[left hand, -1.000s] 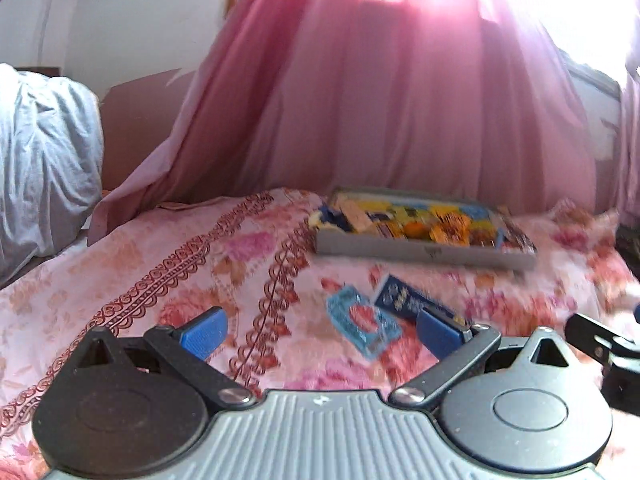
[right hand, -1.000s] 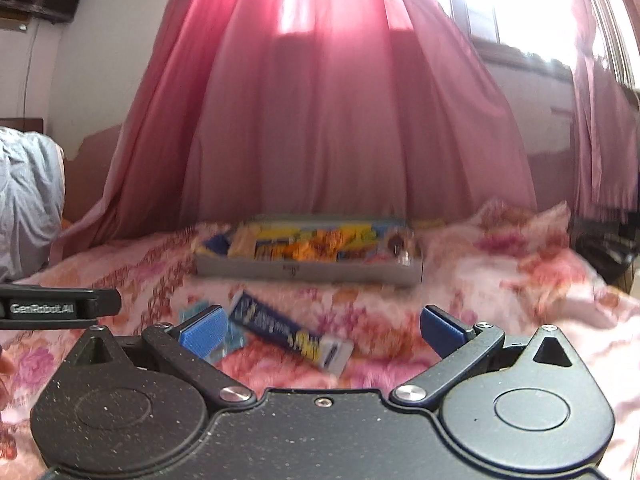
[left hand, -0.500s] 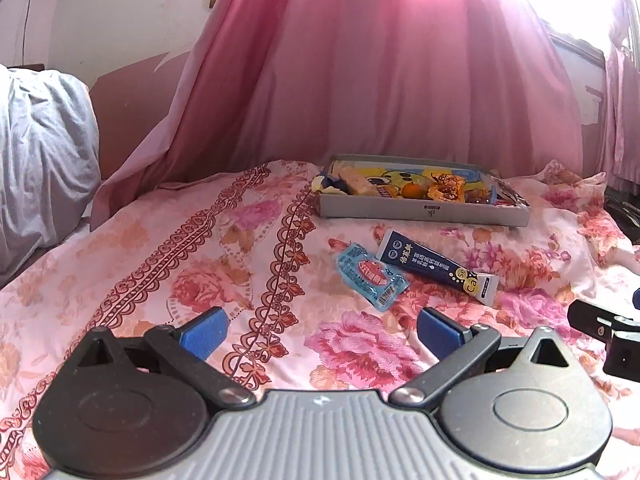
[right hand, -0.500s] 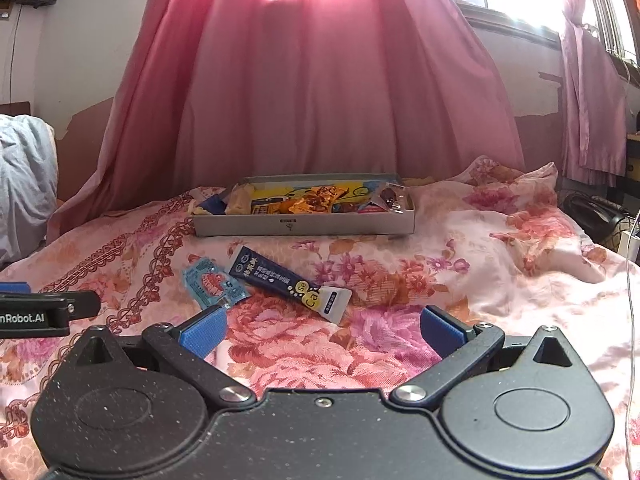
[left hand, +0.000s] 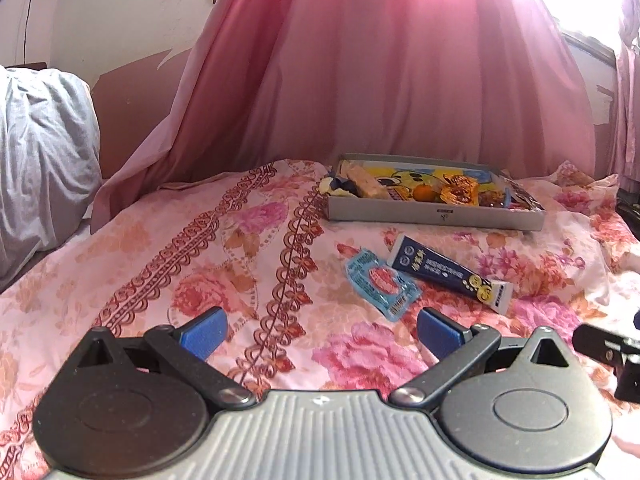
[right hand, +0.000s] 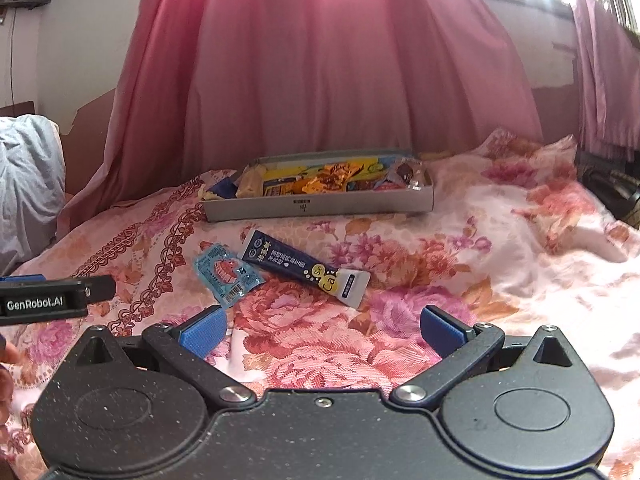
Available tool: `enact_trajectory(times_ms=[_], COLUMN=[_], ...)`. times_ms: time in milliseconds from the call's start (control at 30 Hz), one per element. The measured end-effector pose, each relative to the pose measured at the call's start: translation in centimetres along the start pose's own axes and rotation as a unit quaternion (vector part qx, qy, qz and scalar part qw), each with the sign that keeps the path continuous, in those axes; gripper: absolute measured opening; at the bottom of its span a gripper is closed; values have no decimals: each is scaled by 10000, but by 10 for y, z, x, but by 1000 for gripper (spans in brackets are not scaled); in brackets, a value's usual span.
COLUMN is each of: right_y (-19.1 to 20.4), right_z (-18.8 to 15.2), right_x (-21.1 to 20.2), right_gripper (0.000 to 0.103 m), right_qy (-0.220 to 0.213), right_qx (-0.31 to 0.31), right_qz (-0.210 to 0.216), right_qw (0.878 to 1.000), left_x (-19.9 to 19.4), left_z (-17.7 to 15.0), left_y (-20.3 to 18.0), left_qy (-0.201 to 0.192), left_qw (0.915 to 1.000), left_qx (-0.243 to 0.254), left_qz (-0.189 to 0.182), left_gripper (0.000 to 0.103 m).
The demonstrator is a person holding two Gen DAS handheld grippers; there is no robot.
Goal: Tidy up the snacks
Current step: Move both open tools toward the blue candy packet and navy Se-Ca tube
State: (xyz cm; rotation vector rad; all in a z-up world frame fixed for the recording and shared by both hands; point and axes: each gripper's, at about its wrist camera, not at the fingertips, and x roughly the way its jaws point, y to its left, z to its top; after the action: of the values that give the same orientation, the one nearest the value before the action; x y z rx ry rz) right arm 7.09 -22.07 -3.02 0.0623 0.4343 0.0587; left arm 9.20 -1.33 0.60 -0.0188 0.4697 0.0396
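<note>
Both tongs wide, empty: left gripper (left hand: 322, 334), right gripper (right hand: 322, 332). Blue packet (right hand: 226, 276) touches dark sachet (right hand: 304, 270) (bedspread); tray (right hand: 320, 204) at 12 o'clock.

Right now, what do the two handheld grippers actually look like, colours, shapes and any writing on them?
The left gripper has a ribbed grey body, two round black discs, black linkage arms with silver rivets and blue ribbed pads. The right gripper has the same shape, but its body is speckled black with a small centre screw. White "GenRobot.AI" lettering marks the side of the left gripper as seen in the right wrist view. No cables or sleeves show.
</note>
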Motion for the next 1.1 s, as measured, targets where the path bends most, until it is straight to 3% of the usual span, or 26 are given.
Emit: enact_trajectory(times_ms=[300, 667, 1100], right_y=[-7, -11, -13], right_z=[13, 34, 26], right_x=[27, 67, 136], right_gripper=[102, 102, 102], right_qy=[365, 173, 4], right_qx=[60, -628, -1500], right_qz=[154, 342, 425], right_qw=[9992, 9973, 9878], left_x=[27, 70, 129], left_z=[14, 25, 32], left_y=[-4, -17, -33], left_qy=[71, 393, 745], left_qw=[9999, 9991, 9961], left_qx=[-69, -144, -420], left_qz=[113, 116, 194], left_gripper=[103, 103, 103])
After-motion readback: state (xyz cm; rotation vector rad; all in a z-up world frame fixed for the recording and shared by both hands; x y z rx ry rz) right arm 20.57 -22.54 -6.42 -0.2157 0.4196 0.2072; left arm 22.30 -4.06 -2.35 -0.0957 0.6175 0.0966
